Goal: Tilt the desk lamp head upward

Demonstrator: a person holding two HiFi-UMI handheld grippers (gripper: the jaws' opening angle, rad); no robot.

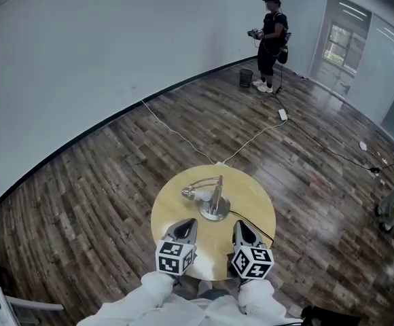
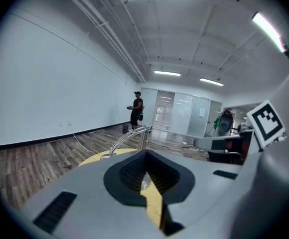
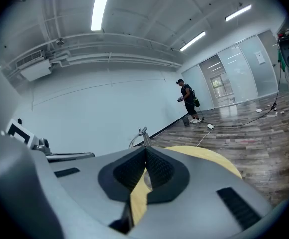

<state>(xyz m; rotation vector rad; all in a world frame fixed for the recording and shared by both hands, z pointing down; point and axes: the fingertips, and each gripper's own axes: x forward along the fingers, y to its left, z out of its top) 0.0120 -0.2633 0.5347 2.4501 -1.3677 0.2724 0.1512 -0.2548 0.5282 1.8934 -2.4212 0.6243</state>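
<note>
Silver desk lamp (image 1: 210,201) at the middle of the round yellow table (image 1: 258,212); both grippers near it, apart from it.
Left gripper (image 1: 187,224) jaws pressed together, nothing between them; right gripper (image 1: 240,227) likewise; dark bin (image 1: 246,78) by the far wall beside a person (image 1: 272,43), contents too small to tell.

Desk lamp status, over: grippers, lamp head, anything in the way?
Left gripper shut, empty. Right gripper shut, empty. Desk lamp untouched on round table, head drooping. Nothing between grippers and lamp.
</note>
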